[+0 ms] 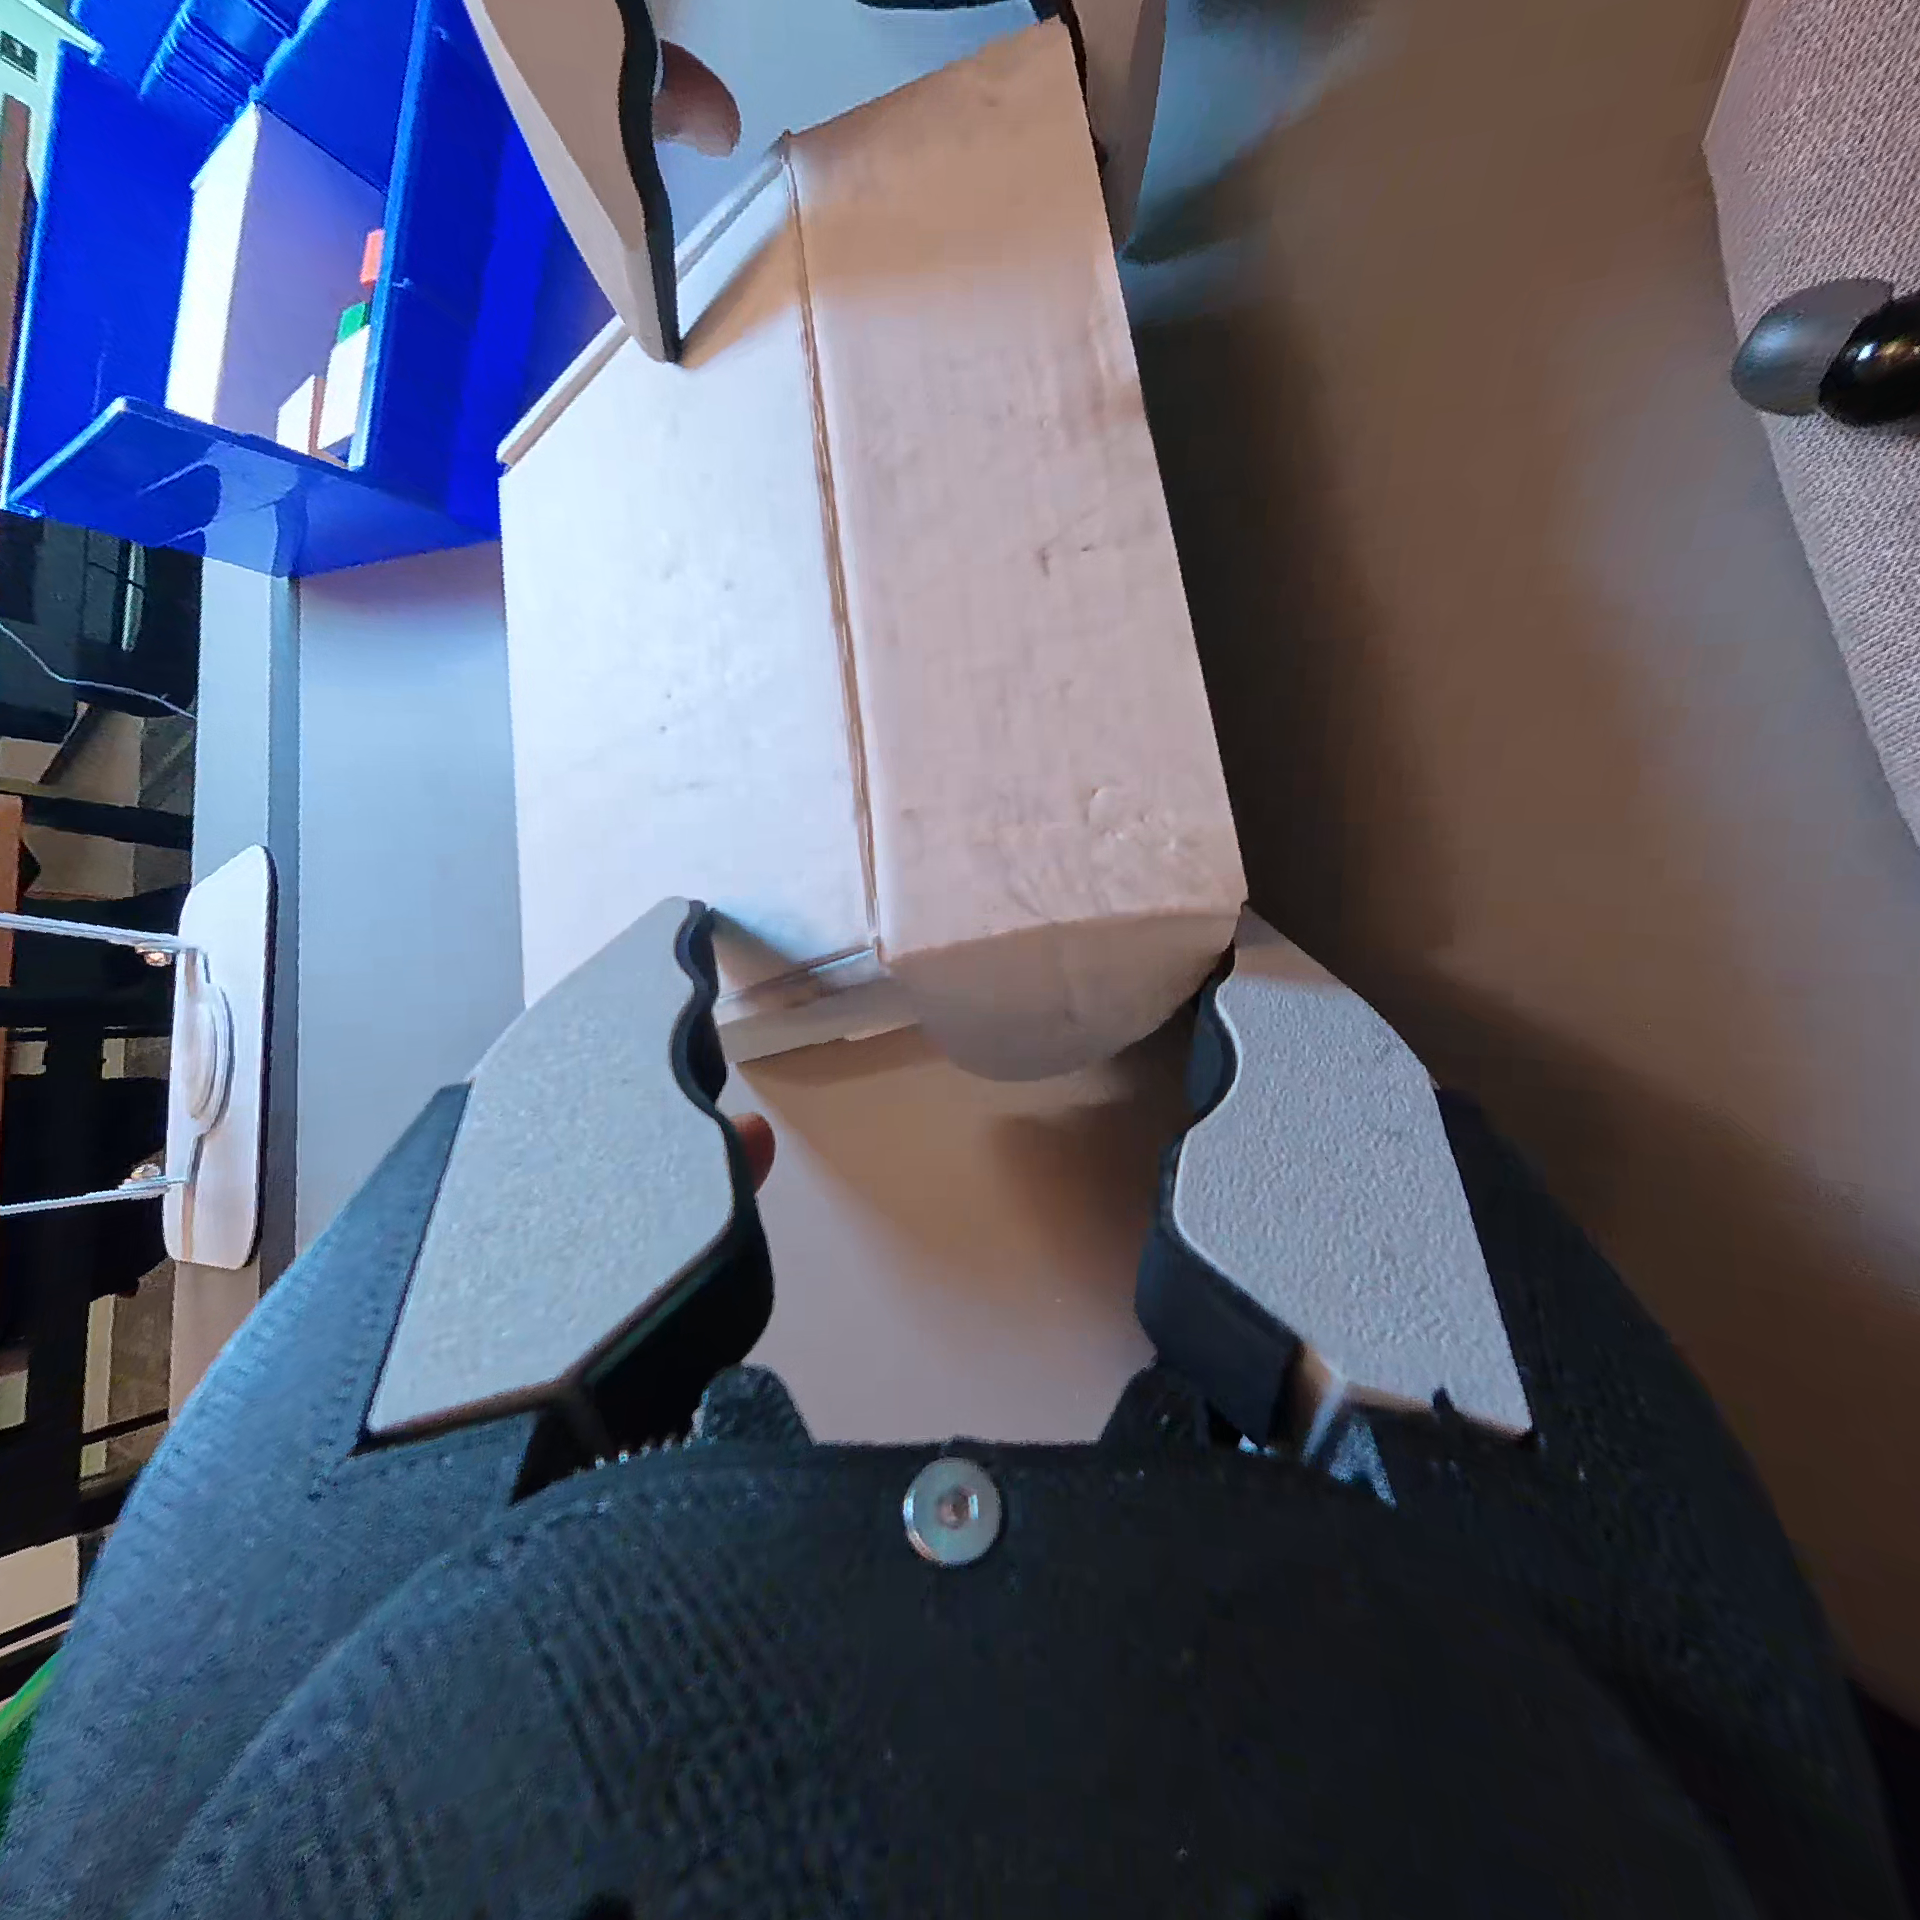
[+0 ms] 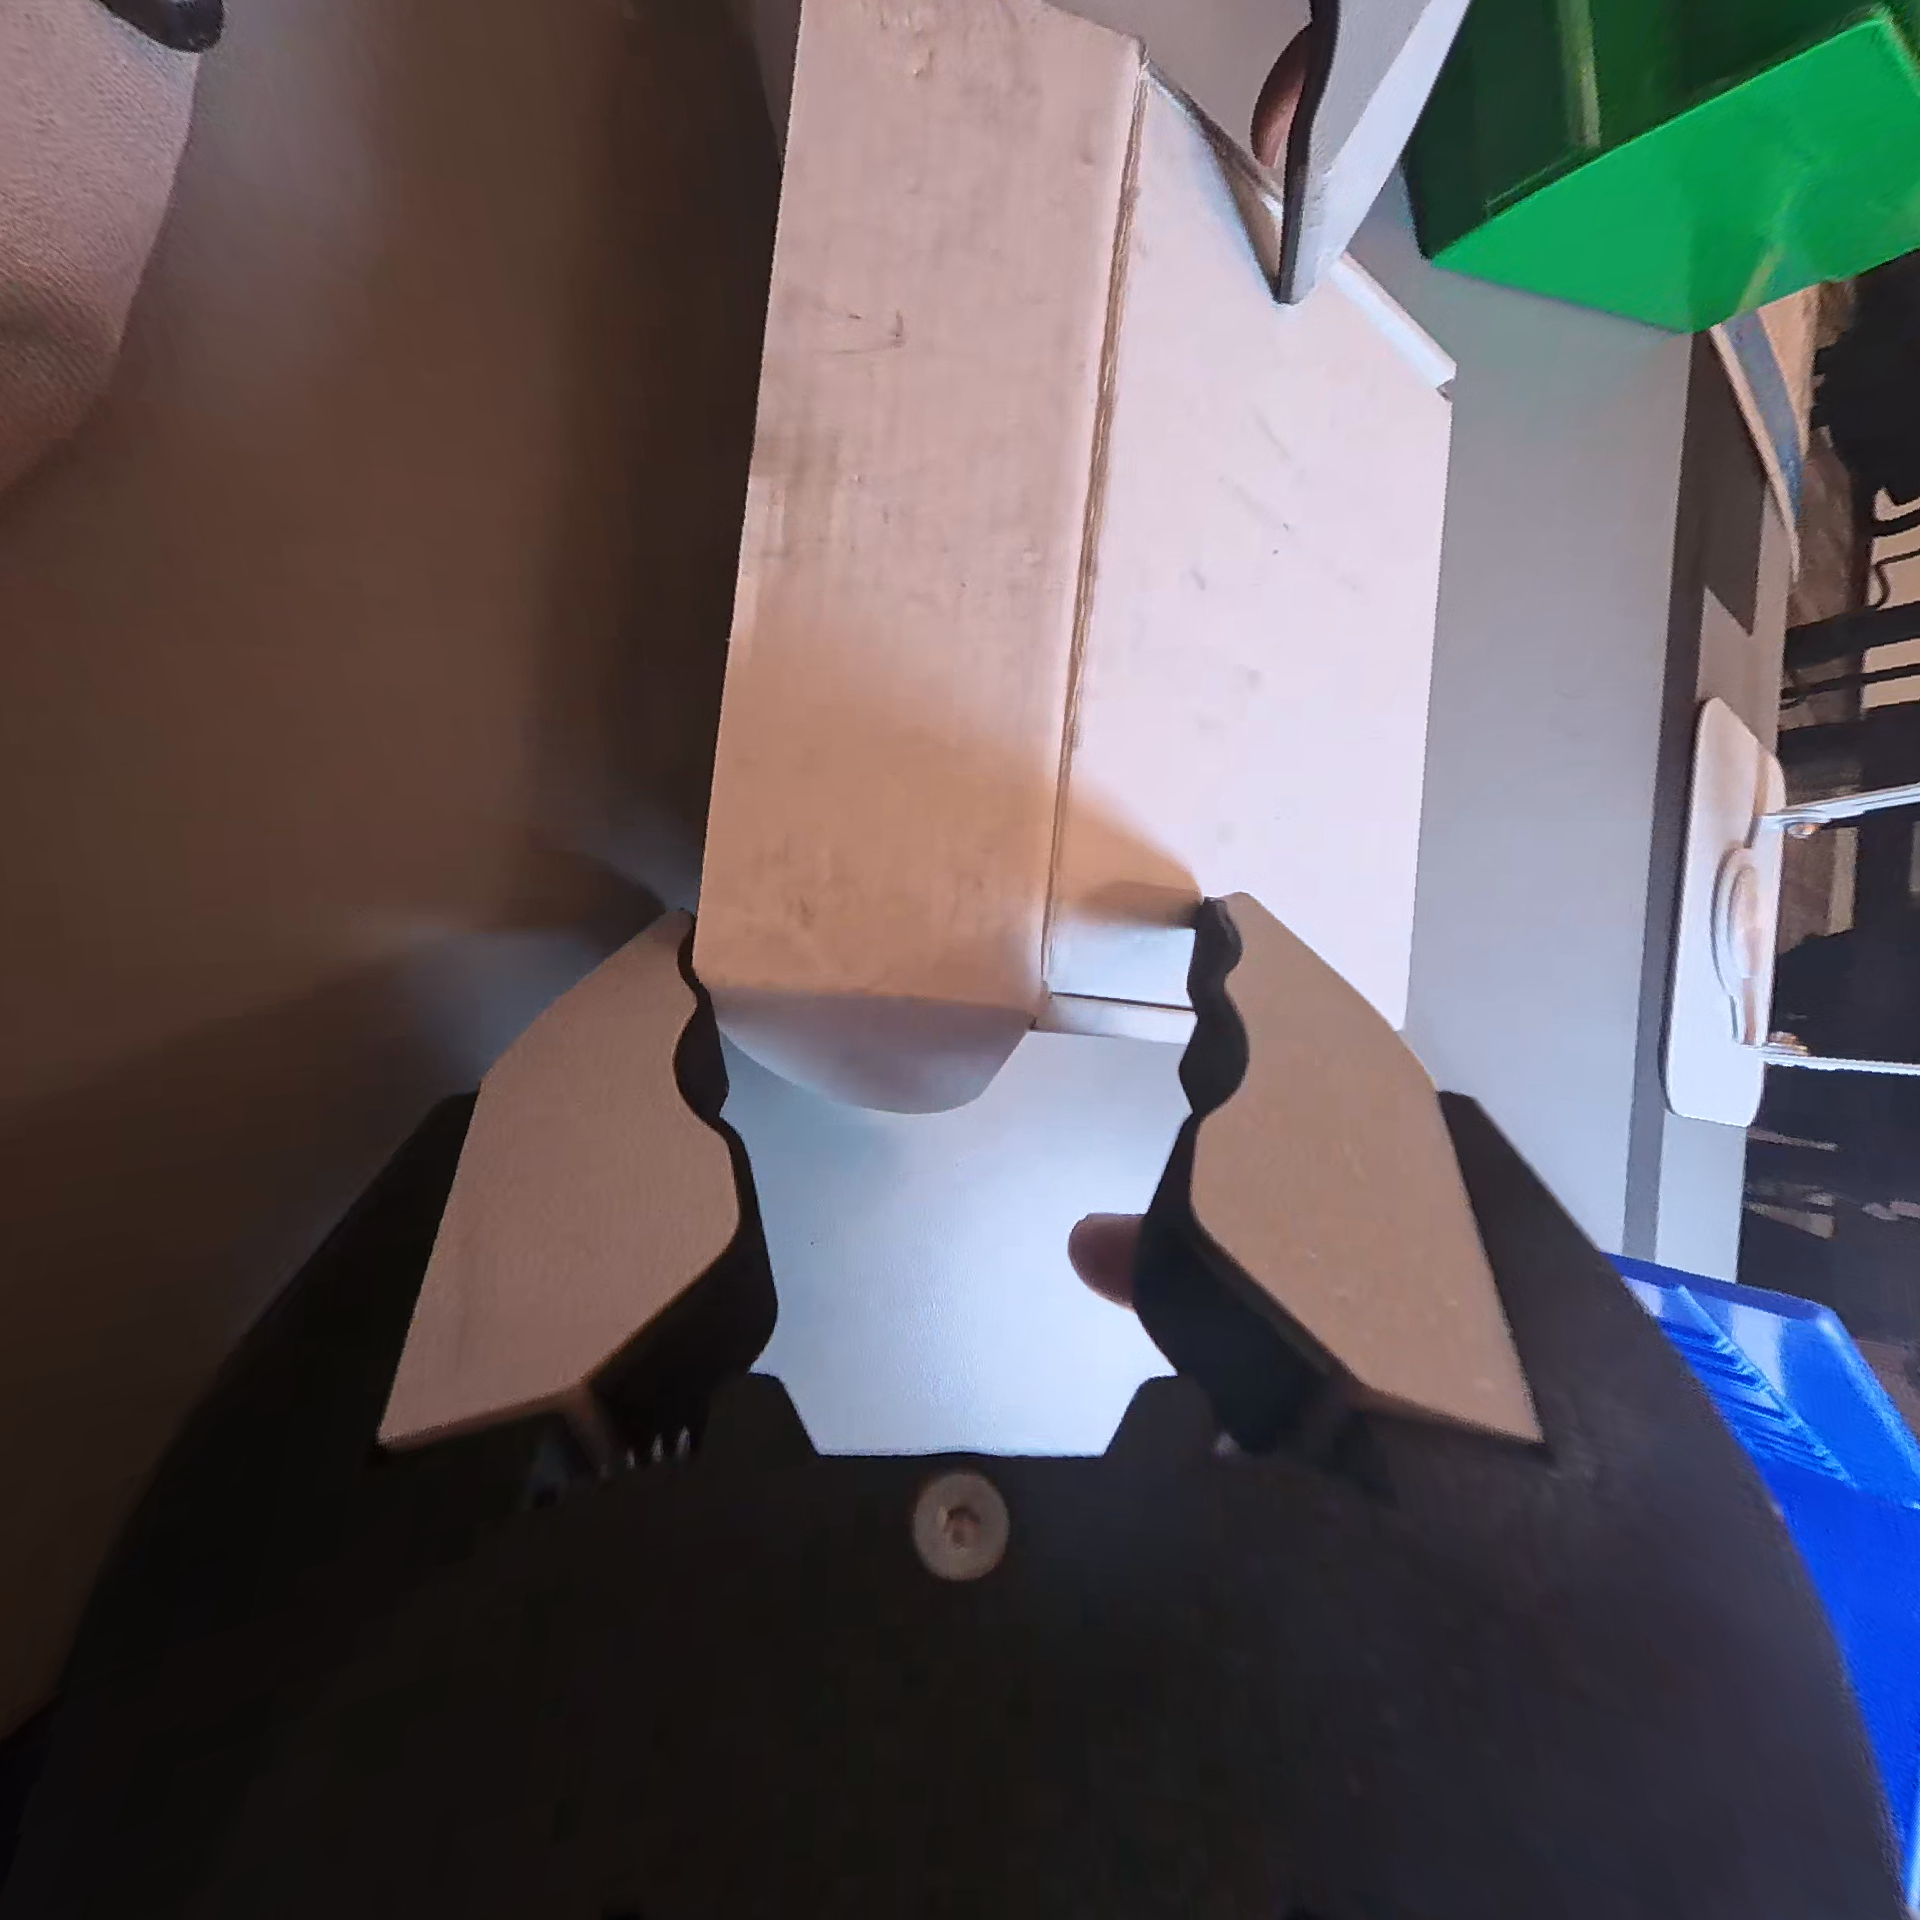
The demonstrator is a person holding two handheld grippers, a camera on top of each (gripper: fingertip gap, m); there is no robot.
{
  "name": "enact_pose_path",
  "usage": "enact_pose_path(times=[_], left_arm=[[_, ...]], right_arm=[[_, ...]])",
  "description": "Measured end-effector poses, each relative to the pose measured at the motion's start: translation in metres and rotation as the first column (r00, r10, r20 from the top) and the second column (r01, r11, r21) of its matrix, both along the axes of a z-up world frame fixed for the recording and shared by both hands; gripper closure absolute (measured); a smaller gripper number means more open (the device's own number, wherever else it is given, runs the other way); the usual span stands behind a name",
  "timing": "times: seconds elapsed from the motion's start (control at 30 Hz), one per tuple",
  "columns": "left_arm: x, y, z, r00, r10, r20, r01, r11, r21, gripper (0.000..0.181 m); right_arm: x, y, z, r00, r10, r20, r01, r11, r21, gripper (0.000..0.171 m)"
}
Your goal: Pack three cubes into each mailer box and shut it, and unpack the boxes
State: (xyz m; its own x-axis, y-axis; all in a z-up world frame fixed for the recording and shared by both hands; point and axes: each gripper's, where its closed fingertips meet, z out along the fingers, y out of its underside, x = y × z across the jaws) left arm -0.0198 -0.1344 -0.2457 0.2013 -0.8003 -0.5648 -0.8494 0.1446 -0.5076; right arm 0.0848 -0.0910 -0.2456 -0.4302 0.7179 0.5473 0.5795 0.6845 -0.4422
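A shut white mailer box [image 1: 935, 582] is held between both grippers, one at each end, near the front edge of the table [image 1: 395, 831]. My left gripper [image 1: 966, 935] is shut on the box's near end, with a fingertip against each side. My right gripper [image 2: 948, 925] is shut on the opposite end of the same box [image 2: 935, 520]. Each gripper's finger also shows at the far end in the other's view: the right one [image 1: 623, 177], the left one [image 2: 1320, 135]. Small red [image 1: 372, 255], green [image 1: 358, 317] and white cubes show in a blue bin [image 1: 436, 312].
A white box [image 1: 260, 270] stands in the blue bin, which also shows in the right wrist view [image 2: 1818, 1455]. A green bin [image 2: 1662, 156] sits at the other end. A white pad [image 1: 223, 1049] lies on the table. A chair caster [image 1: 1829, 353] stands on the brown floor.
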Motion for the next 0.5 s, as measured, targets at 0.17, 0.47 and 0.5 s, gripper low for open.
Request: enact_pose_path(times=[0.17,0.47,0.5], left_arm=[[-0.007,0.0,0.002,1.0,0.0,0.013,0.0,0.999,0.039,0.094],[-0.057,0.007,0.006,0.991,0.006,-0.137,0.005,0.996,0.084,0.093],[-0.058,0.012,0.004,0.984,-0.007,-0.179,0.027,0.994,0.11,0.096]], right_arm=[[0.006,0.008,0.002,0.999,0.023,-0.039,-0.019,0.997,0.08,0.088],[0.022,0.028,0.015,0.995,0.081,-0.058,-0.07,0.981,0.18,0.092],[0.018,0.029,0.015,0.993,0.11,-0.054,-0.096,0.972,0.213,0.092]])
